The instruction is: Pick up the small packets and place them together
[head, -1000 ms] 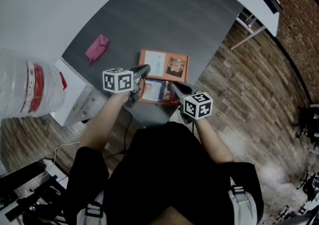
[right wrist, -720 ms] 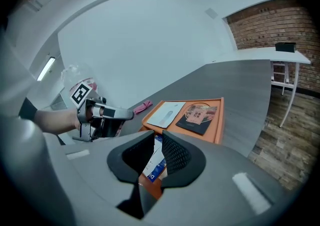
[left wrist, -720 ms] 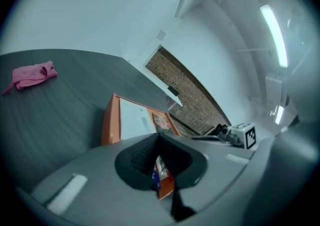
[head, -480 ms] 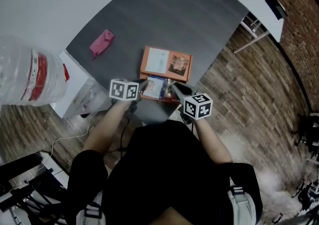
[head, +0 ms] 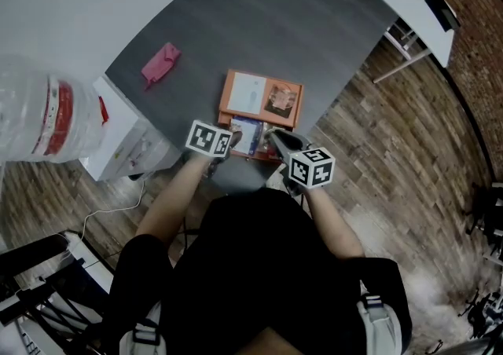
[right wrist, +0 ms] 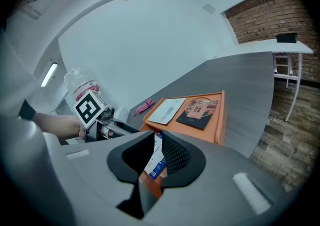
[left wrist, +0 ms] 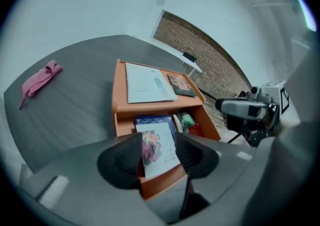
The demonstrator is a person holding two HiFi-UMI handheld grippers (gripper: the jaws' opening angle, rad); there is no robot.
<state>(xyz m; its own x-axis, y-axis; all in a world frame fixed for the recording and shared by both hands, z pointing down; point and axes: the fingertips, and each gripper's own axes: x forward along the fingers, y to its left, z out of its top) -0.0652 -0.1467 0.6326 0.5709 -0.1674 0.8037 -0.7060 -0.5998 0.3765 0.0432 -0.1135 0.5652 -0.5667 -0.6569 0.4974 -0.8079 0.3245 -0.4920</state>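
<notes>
Packets (left wrist: pixel 188 123) sit in an orange box (left wrist: pixel 122 120) on the gray table (head: pixel 299 23). A white packet (head: pixel 250 94) and a dark packet (head: pixel 281 100) lie flat on top of the box. The others are in the low part at the front, near the person.

The left hand-held gripper (left wrist: pixel 159 156) is at that low part. Its jaws are opening. A flower packet (left wrist: pixel 161 140) leans between them, with one pad on each side of it.

The right hand-held gripper (right wrist: pixel 157 145) is just beside the left one, at the right end of the low part. Its jaws are close together and pinch a blue packet (right wrist: pixel 156 164), which tips to one side.

A pink cloth (head: pixel 159 64) lies on the table, well apart from the box, off to the left.
</notes>
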